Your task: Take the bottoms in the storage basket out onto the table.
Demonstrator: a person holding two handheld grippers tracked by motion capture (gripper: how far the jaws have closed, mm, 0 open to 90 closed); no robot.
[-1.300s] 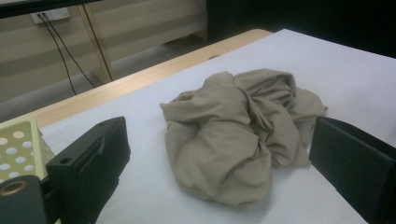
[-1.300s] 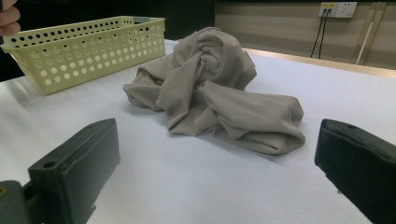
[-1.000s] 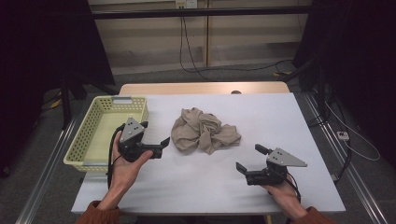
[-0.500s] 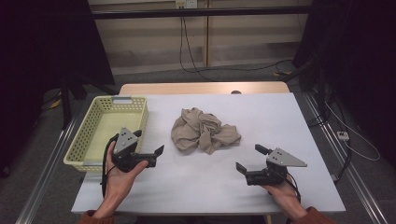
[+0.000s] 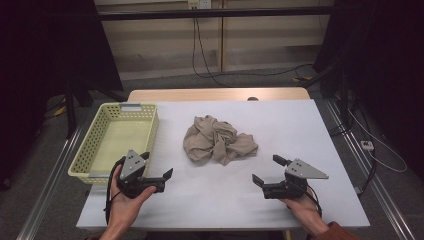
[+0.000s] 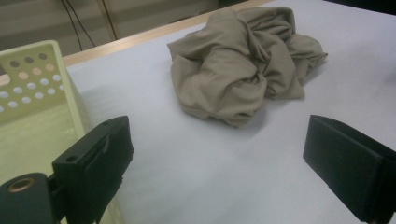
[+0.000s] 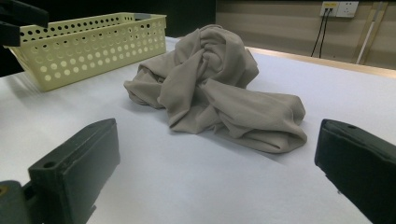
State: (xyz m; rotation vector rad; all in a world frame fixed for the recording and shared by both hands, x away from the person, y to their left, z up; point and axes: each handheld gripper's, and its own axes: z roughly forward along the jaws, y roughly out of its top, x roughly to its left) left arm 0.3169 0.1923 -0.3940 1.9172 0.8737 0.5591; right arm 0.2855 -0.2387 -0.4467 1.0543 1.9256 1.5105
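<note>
Now your left claw (image 5: 159, 175), jaws spread and empty, has pulled back from the crumpled cloth (image 5: 218, 140) toward you; your right claw (image 5: 269, 171), also spread, waits nearer you than the cloth, which lies mid-desk (image 5: 280, 120) beside the basket (image 5: 90, 150), so no grasp has begun.

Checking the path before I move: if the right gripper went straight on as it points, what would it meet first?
Probably the crumpled beige cloth, centred ahead of the open right gripper on the white table.
</note>
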